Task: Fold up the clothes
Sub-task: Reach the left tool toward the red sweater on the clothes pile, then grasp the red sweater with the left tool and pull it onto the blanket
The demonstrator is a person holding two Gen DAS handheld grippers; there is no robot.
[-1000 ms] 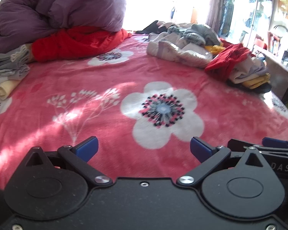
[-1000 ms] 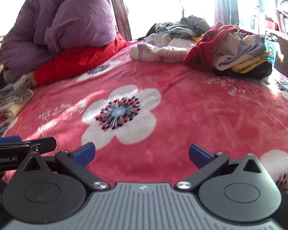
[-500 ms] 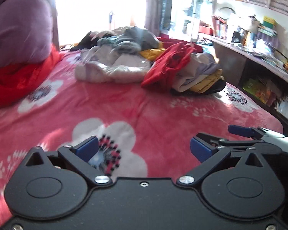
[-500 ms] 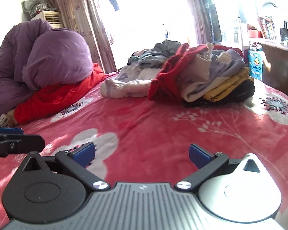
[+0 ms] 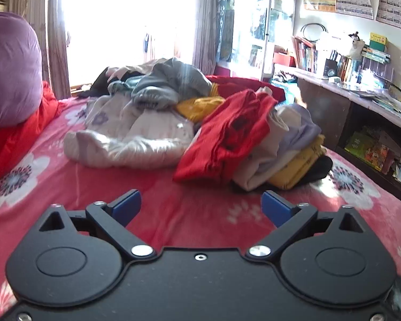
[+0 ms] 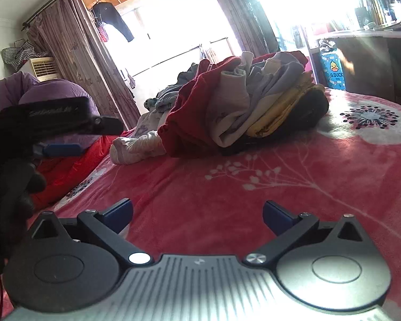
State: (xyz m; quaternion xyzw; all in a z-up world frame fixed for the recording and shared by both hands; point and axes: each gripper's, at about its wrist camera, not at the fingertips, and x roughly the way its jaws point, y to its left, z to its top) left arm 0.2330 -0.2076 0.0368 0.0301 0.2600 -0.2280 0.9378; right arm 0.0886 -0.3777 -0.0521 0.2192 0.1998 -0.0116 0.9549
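Observation:
An unfolded pile of clothes lies on the bed ahead: a red garment [image 5: 227, 136] in front, a white padded jacket [image 5: 131, 141] to its left, a grey top [image 5: 168, 85] behind, and pale and yellow pieces [image 5: 294, 165] to the right. My left gripper [image 5: 201, 202] hovers over the blanket short of the pile; its jaws are closing a little with nothing between them. My right gripper [image 6: 197, 211] stands open and empty, low over the blanket, facing the same pile [image 6: 240, 107]. The left gripper's fingers [image 6: 62, 149] show at the left edge of the right wrist view.
The bed carries a pink blanket [image 5: 173, 222] with white flowers. A purple duvet [image 5: 10, 75] on a red quilt [image 5: 13, 139] fills the left side. A desk with books and shelves [image 5: 361, 99] runs along the bed's right edge. A bright window lies behind.
Both views have swung right and come closer to the clothes pile; the folded stack at the left has left view. The left jaws stand slightly narrower.

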